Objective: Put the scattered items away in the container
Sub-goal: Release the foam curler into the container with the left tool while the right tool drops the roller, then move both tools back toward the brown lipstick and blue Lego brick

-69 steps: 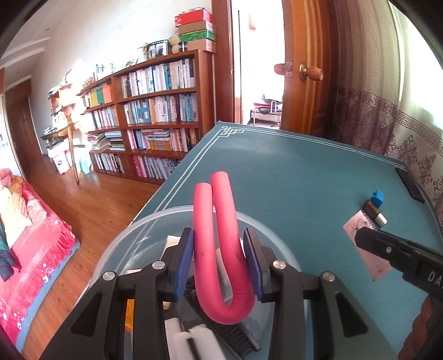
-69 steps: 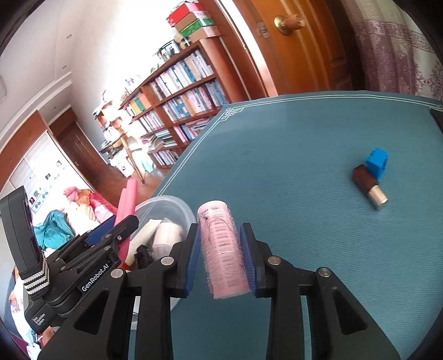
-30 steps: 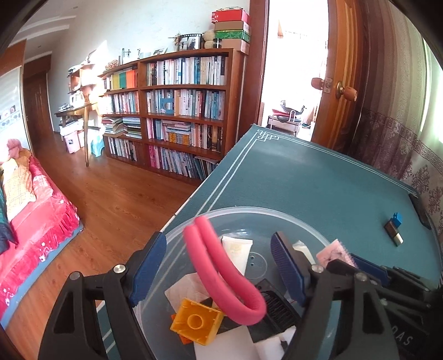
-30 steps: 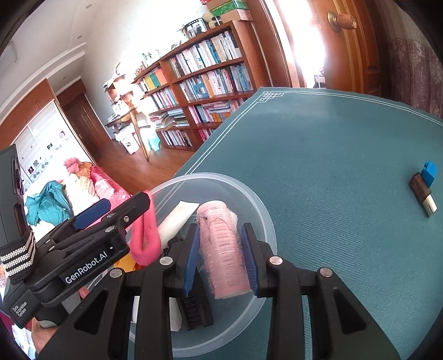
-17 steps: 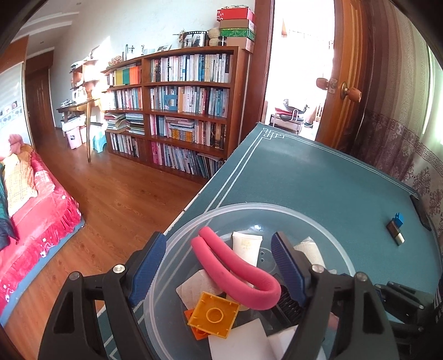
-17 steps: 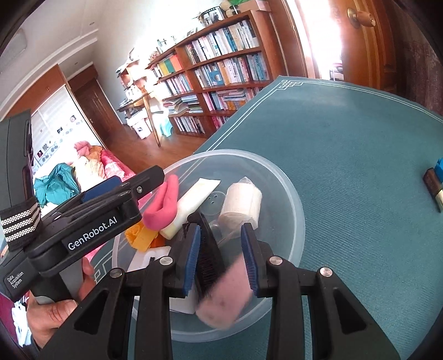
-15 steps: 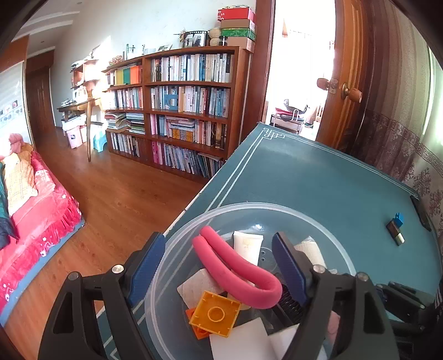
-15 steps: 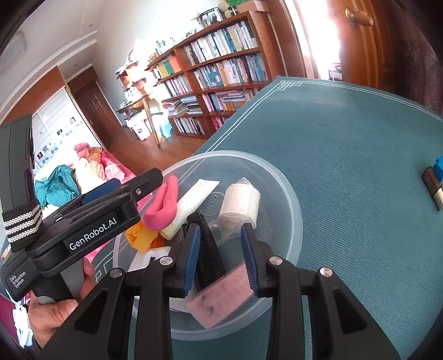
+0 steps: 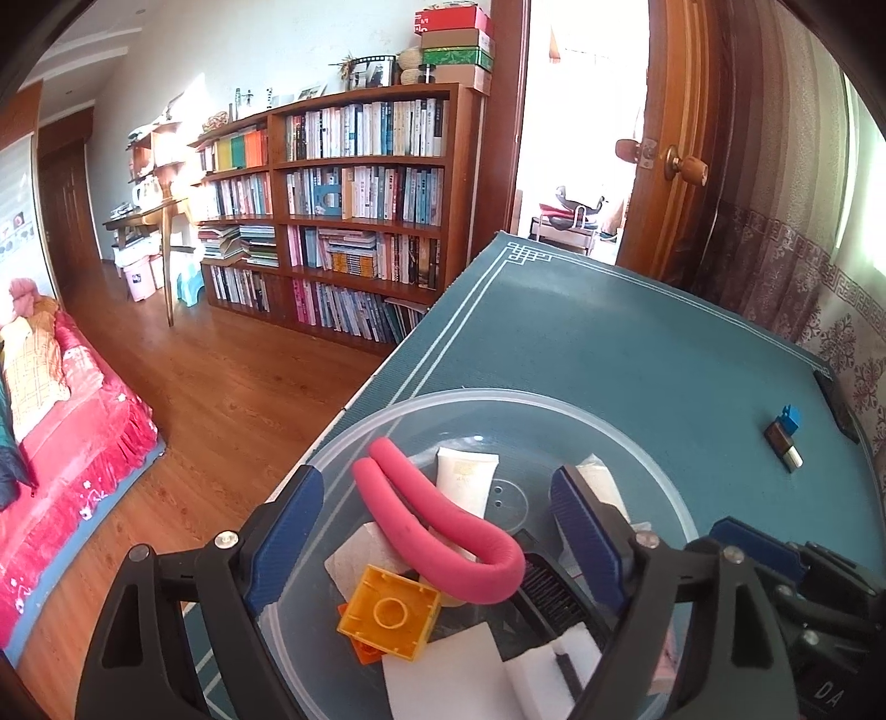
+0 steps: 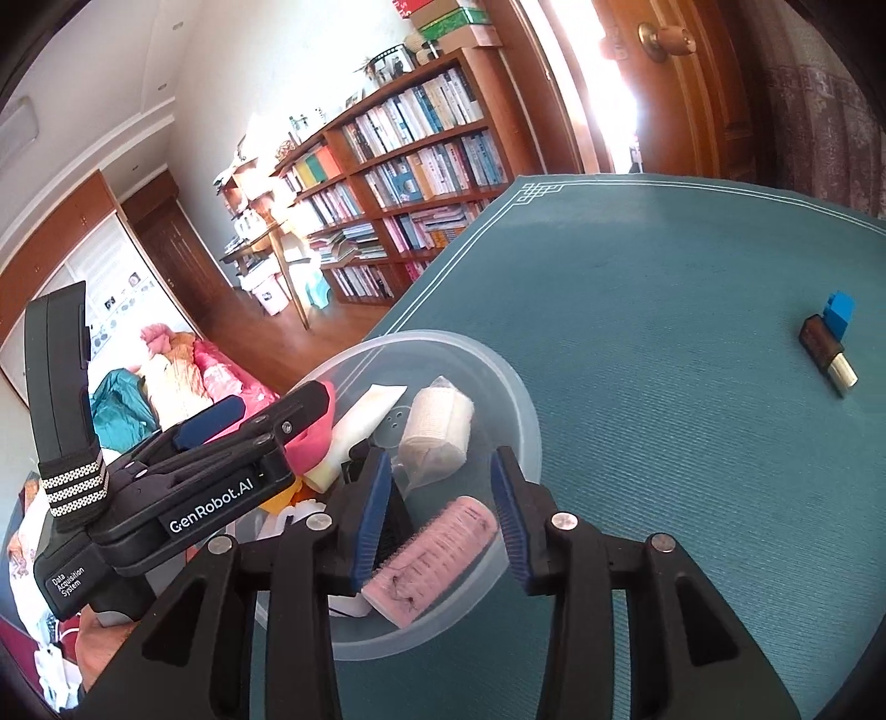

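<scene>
With both my left fingers (image 9: pixel 432 531) and right fingers (image 10: pixel 437 515) released over the container (image 10: pixel 526 410), the brown tube (image 10: pixel 828 354) and blue block (image 10: pixel 839 313) remain on the bench (image 10: pixel 664 310); both look light, rigid; grip the tube's sides.

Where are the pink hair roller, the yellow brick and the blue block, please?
pink hair roller (image 10: pixel 437 559), right wrist view, middle of its side.
yellow brick (image 9: pixel 390 615), left wrist view, top face.
blue block (image 10: pixel 839 313), right wrist view, front face.

Wooden bookshelf (image 9: pixel 354 221) packed with books along far wall; stacked boxes (image 9: pixel 455 41) on top. Open wooden door (image 9: pixel 673 160), brass knob. Red-covered bed (image 9: pixel 61 421) at left.
</scene>
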`<state>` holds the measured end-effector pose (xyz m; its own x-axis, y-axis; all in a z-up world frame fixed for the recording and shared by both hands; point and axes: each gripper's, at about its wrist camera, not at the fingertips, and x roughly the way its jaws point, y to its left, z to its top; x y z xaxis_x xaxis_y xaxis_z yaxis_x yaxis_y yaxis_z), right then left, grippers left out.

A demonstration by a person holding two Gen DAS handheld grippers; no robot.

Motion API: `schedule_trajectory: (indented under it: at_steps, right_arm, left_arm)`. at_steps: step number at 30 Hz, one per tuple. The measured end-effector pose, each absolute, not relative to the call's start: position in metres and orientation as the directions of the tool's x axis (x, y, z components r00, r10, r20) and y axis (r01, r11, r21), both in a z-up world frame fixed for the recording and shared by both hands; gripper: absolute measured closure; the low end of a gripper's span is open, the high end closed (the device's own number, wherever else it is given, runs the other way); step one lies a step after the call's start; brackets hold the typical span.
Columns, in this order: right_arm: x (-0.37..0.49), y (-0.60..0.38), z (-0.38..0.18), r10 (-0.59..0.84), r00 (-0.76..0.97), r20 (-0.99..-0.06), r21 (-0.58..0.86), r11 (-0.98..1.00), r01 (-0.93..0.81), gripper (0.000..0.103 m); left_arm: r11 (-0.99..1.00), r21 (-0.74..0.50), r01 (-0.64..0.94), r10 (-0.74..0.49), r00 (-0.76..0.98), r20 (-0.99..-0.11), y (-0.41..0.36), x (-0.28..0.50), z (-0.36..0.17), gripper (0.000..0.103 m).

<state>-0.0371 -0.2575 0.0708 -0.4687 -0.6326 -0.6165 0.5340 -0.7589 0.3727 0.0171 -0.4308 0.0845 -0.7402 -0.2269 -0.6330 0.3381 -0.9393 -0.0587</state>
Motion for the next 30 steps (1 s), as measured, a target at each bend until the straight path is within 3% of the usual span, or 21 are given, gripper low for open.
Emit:
schedule_trajectory:
  at_steps: [30]
  right_arm:
    - [-0.065,-0.149,0.051,-0.496,-0.570,-0.654,0.375,-0.868,0.325,0.062]
  left_arm:
    - [-0.975,0.035,0.220,-0.191,-0.748,-0.636,-0.358,-0.001,0.093,0.013]
